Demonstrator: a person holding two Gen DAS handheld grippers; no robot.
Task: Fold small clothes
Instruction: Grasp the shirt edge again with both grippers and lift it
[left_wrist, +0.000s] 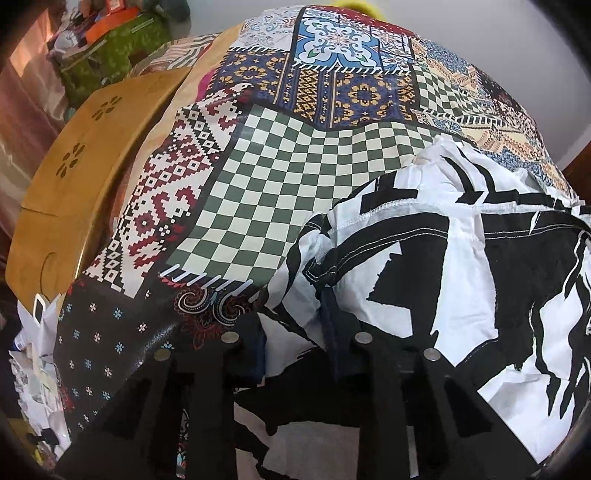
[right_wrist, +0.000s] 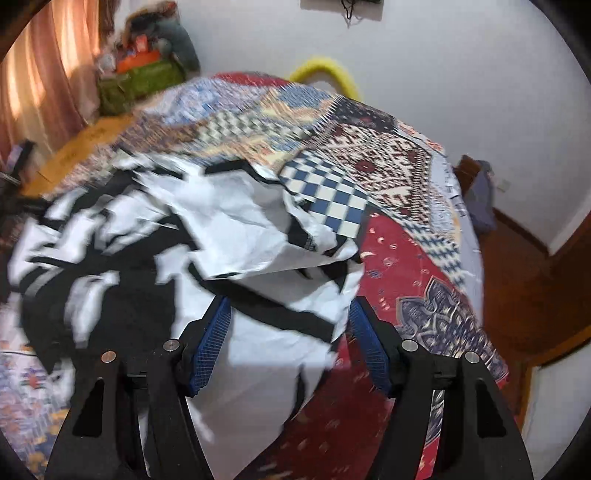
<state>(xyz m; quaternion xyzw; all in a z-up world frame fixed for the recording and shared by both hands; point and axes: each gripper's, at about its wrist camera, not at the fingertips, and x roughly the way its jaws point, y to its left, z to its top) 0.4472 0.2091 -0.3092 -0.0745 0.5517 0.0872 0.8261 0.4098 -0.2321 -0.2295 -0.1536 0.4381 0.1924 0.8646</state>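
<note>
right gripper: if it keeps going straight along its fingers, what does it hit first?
Most likely the black-and-white garment: its white cloth lies between the open fingers of the right gripper, dead ahead. The patchwork tablecloth is beneath. Motion blur leaves depth unclear.

The garment (left_wrist: 424, 266) lies crumpled on the worktop's cloth (left_wrist: 280, 177); a wooden board (left_wrist: 85, 155) sits left, beyond the cloth's edge.

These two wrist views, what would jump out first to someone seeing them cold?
The crumpled black-and-white garment grabs the eye first, heaped on a table under a busy patchwork tablecloth. In the right wrist view the right gripper stands open with its blue-padded fingers on either side of the cloth's near edge. In the left wrist view the left gripper has folds of the garment bunched between its fingers.
</note>
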